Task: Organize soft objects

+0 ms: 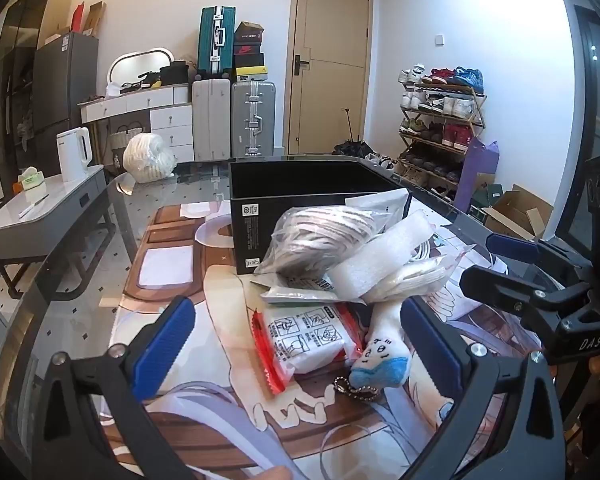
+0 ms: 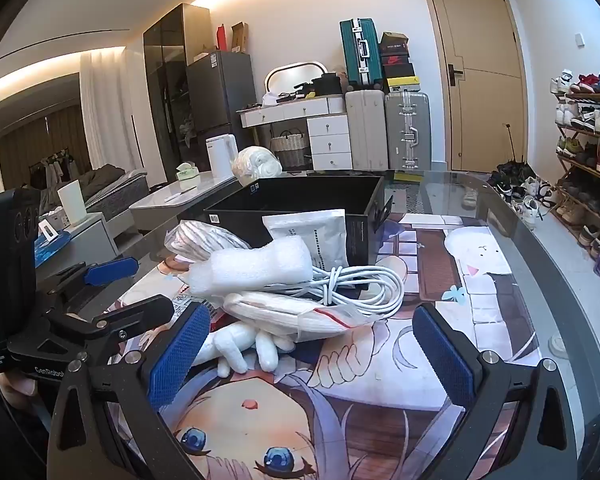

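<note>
A pile of soft things lies on the printed mat before a black open box (image 1: 300, 184). It holds a bagged grey striped item (image 1: 320, 236), a white foam roll (image 1: 380, 252), a red-edged tissue pack (image 1: 308, 340) and a white plush toy (image 1: 384, 348) with a blue end and a bead chain. My left gripper (image 1: 296, 344) is open, its jaws on either side of the tissue pack and the plush, just short of them. My right gripper (image 2: 312, 356) is open, near the plush's white limbs (image 2: 244, 348). A coiled white cable (image 2: 356, 284), a bagged white cloth (image 2: 292, 312) and the box (image 2: 320, 200) show there too.
The glass table carries an anime-print mat (image 2: 380, 400). A wrapped white bundle (image 1: 148, 158) sits at the table's far left corner. A grey side table with a kettle (image 1: 74, 152) stands left. A shoe rack (image 1: 440, 120) and cardboard boxes stand right.
</note>
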The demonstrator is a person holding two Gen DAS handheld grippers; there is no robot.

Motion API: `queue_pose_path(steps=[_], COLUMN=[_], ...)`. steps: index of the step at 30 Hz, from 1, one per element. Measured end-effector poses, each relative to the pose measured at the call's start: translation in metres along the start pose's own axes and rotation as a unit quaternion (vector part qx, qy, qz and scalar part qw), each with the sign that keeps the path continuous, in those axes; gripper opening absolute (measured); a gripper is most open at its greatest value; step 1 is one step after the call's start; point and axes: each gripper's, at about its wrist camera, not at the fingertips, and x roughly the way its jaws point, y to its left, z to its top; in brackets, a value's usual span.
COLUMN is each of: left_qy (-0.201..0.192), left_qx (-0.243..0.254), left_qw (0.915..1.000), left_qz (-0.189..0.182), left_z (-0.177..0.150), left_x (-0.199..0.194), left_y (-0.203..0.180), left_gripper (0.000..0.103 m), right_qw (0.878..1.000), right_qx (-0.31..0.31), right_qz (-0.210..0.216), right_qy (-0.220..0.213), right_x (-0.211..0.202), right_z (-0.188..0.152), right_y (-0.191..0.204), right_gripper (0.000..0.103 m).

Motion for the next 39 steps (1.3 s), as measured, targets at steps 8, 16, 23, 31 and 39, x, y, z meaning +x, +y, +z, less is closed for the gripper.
queue_pose_path(steps=[8,16,23,31,39], left_qy=[-0.001,0.000,0.001,0.001,0.001], left_qx=[-0.003,-0.006,-0.007,-0.008,-0.008], left_qw=[1.0000,1.0000,1.0000,1.0000,1.0000], left_qz=[0.001,0.001,0.000,-0.001,0.000], left_z=[-0.0003,-0.0012,0.0003,0.0002,-0.0015], left_x=[-0.0005,0.0024,0.0006,0.0017,0.0025], left_y=[-0.0006,-0.0012,-0.0018,0.0040,0.0045], left_gripper=[0.103,0.103,0.103,0.103,0.103], right_qw=[1.000,1.000,1.000,1.000,1.000], right_qx=[-0.003,-0.004,-0.005,-0.006,-0.007], right_qz=[-0.005,-0.004,-0.005,-0.006,-0.006], right_qy=[0.001,0.002,0.005,0.006,0.007], right_x=[0.0012,0.0001,0.0039,0.0043,0.0048], right_z=[0.0000,-0.0030,-0.0040,-0.0040,-0.0040], right_y=[0.0007,-0.0015,-0.0043,-0.0034,-0.0026], right_gripper=[0.103,0.103,0.103,0.103,0.103])
